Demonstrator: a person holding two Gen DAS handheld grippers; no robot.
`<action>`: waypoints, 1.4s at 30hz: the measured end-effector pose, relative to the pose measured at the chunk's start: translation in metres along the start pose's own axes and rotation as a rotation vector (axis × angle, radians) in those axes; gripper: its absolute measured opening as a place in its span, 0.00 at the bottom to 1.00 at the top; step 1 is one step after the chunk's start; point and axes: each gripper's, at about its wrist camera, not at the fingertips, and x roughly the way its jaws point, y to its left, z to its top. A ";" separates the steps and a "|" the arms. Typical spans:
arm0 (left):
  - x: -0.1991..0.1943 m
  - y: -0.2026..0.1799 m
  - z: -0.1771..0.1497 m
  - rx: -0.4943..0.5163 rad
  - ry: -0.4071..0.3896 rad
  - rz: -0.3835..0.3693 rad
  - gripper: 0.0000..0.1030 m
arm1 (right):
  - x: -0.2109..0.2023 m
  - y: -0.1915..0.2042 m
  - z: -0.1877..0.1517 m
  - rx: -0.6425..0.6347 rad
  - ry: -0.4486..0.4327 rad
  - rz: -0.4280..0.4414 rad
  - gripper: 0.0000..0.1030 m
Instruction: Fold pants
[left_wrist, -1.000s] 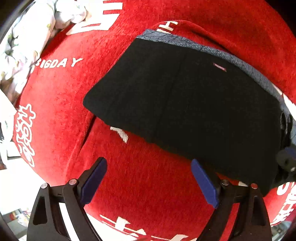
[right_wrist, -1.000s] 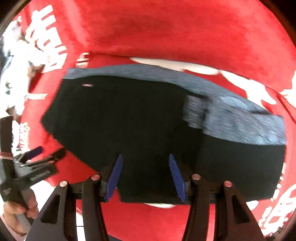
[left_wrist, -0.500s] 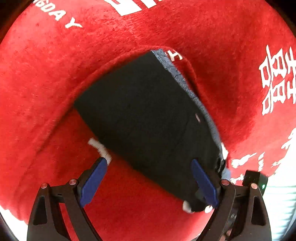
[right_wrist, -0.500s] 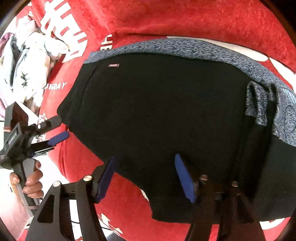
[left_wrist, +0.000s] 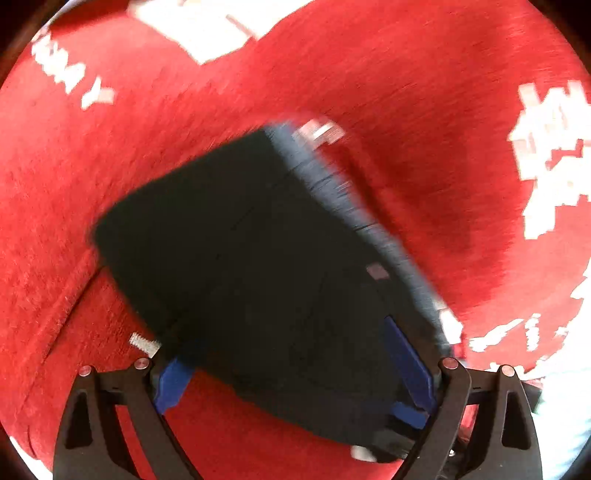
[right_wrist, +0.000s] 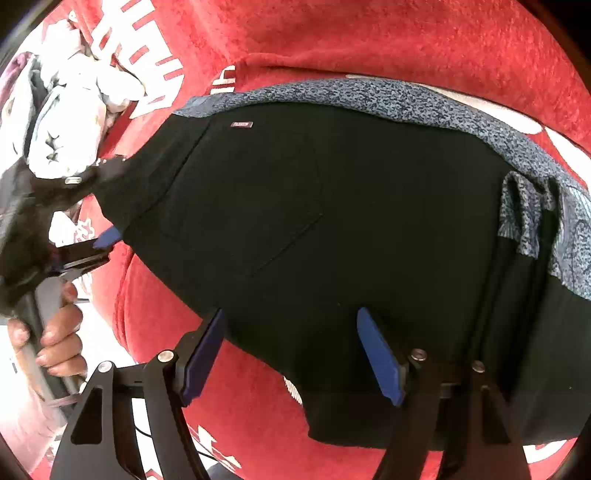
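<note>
At the far left of the right wrist view, a hand (right_wrist: 55, 332) grips the handle of the left tongs (right_wrist: 107, 206), whose blue pads sit at the left corner of the black pants (right_wrist: 332, 229); they look spread around that corner rather than closed on it. The pants lie folded on the red blanket (right_wrist: 369, 40) with white lettering, grey patterned waistband (right_wrist: 369, 96) along the far edge, the cloth reaching toward the blanket's near edge. In the left wrist view the left tongs (left_wrist: 295, 369) stand wide apart, one pad under the cloth's near edge, the other over it; nothing is pinched. If they close in this stance, they may catch only the top layer, and a lift would peel the fold open. The plush blanket could also be nipped along with the cloth and drag. That view is smeared, so the pocket seams and the small label (left_wrist: 376, 271) are hard to read, and whether the lower pad touches cloth is uncertain. Rightward, the right tongs (right_wrist: 291, 354) are half spread over the near edge of the pants, holding nothing. A narrow bite here may let the heavy layers slide. At the right, a grey loop (right_wrist: 524, 214) of waistband bunches up; the fold beneath it is hidden, and the pants' right end runs behind the tong frame. A pale crumpled cloth (right_wrist: 70, 110) lies at the blanket's far left corner.
</note>
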 end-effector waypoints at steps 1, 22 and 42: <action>0.004 0.002 0.002 -0.014 -0.006 0.016 0.87 | -0.001 0.001 0.001 -0.003 0.006 -0.001 0.75; 0.005 -0.111 -0.080 0.917 -0.319 0.688 0.36 | -0.014 0.138 0.176 -0.219 0.310 0.233 0.75; -0.037 -0.294 -0.196 1.199 -0.437 0.373 0.36 | -0.174 -0.025 0.067 0.022 -0.062 0.459 0.19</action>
